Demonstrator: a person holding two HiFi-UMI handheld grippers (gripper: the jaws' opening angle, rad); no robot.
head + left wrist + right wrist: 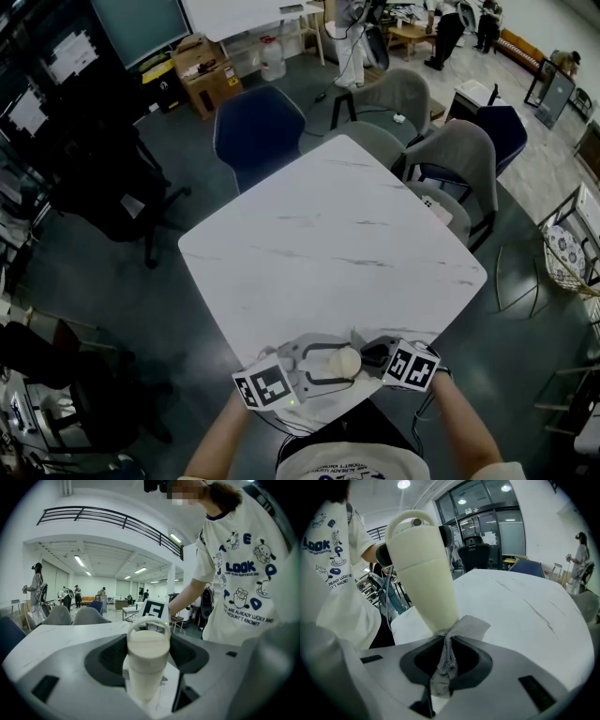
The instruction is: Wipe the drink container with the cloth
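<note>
Left tool (pixel 317 367): clamping round the body of the drink container, one jaw on each side, just below the lid.
Right tool (pixel 380 356): pinching a bunched strip of grey woven cloth (pixel 447 658) between jaws pressed nearly together.
Drink container (pixel 146 648): cream, tapered, with a loop handle (pixel 149 625) on the lid; sitting between the left tool's jaws and directly ahead of the right tool's tips. Whether its base is resting on the counter cannot be told.
Cloth contact: a small flap is fanning out past the right tool's tips and touching the container's lower wall.
Risk, slip: the wall looks smooth and narrows downward, so a hard sideways rub is likely to twist or slide it in the left tool's hold.
Risk, missed wipe: so little cloth is showing that the jaw tips, not the fabric, may be doing the rubbing.
Risk, drop: both tools are working over the near edge of the white marbled counter (pixel 328 234), so a loosened container would probably be falling toward the person or the floor.
Surroundings: a blue chair (pixel 258 127) and grey chairs (pixel 459 155) are standing beyond the far edges, well apart from both tools.
Obstruction: nothing is lying on the counter ahead of the tools.
</note>
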